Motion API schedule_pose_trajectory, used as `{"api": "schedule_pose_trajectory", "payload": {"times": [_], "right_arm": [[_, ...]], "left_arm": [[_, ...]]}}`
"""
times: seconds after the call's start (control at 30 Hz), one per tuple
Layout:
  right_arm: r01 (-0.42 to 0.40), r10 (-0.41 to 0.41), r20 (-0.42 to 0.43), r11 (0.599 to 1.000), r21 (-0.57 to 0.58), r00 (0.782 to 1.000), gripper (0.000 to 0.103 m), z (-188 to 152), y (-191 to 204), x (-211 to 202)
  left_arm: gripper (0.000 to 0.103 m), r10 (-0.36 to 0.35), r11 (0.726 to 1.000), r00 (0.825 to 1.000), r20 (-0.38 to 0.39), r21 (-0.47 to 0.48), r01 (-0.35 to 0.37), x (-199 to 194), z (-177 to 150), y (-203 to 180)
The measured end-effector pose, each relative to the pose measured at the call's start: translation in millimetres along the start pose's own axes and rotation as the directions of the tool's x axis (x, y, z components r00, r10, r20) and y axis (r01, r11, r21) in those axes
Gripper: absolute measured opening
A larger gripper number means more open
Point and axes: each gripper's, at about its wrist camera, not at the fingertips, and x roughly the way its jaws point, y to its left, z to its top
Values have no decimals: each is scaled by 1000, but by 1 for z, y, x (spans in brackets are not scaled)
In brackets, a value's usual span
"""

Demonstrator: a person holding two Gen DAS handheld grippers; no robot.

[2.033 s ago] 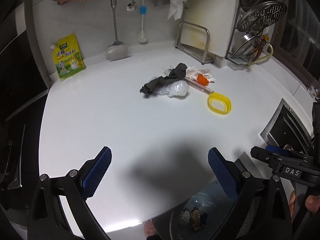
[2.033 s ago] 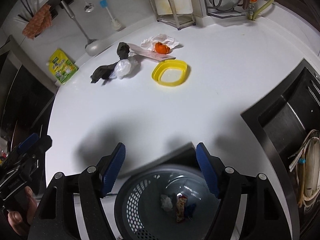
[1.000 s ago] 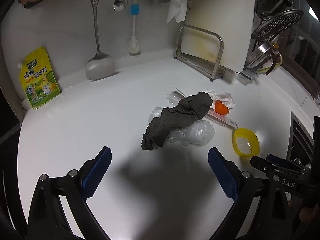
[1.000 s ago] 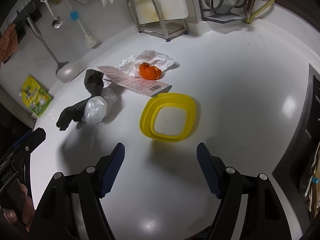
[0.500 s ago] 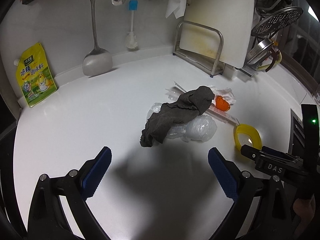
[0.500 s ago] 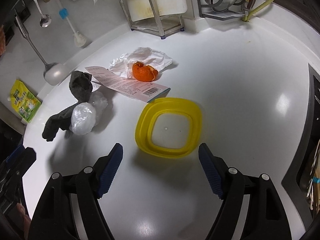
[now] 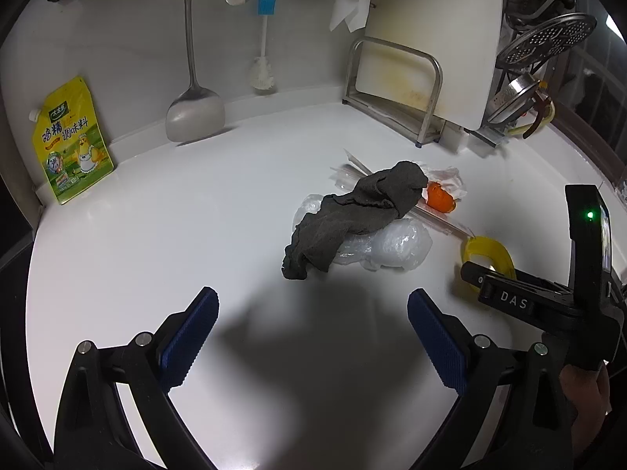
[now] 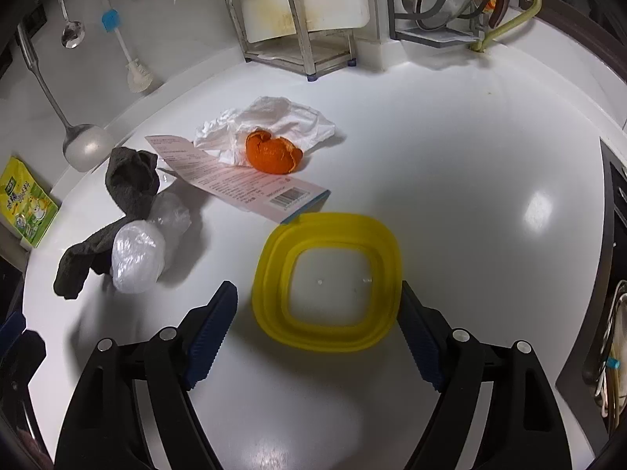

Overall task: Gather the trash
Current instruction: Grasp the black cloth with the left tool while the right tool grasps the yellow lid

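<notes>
Worktop [image 8: 450,164] not yet cleared: all visible trash lies in one loose cluster at mid-counter, nothing lifted. No bin shows in either view, so what has already been collected cannot be told

Cluster, left to right in the right wrist view: dark grey sock [image 8: 117,211] draped over a crumpled clear plastic bag [image 8: 137,258]; pink printed slip [image 8: 235,180] with barcode; orange peel [image 8: 272,154] resting on a white tissue [image 8: 274,121]; yellow plastic lid [image 8: 327,280] nearest

Right tongs [image 8: 319,333] spread about as wide as they go, jaws just been opening, lid between the pads but not pressed; judged to be lining up on it. Left tongs [image 7: 311,337] wide apart, holding nothing, hanging short of the sock [image 7: 352,215]

Lid flat on the worktop, roughly square, no clear long axis. Sock's long axis runs near-left to far-right; slip's runs far-left to near-right, barcode end touching the lid's far rim
</notes>
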Motion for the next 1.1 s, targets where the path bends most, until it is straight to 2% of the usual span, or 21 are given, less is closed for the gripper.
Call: {"api": "schedule_pose_trajectory", "payload": {"times": [0.13,0.17,0.2,0.57,1.1], "right_arm": [[12,-11,21,1000,-27,1000,77,0,3,2],[12,-11,25,999,-31,1000,75,0,3,2],[14,-13,32,999,-44,999,68,-1,4,2],[-35,35,38,999,-20,999,68,-10,-8,-17],[-68,66,48,996,62,997,68,-20,-31,-47]], "left_arm": [[95,-4,1000,1000,-3,-4,4,1,0,0],[95,-5,1000,1000,-4,-5,5,2,1,0],[95,-5,1000,1000,-5,-7,5,3,2,0],[95,-4,1000,1000,10,1,4,16,18,-3],[94,50,993,998,43,101,-54,53,29,2]]}}
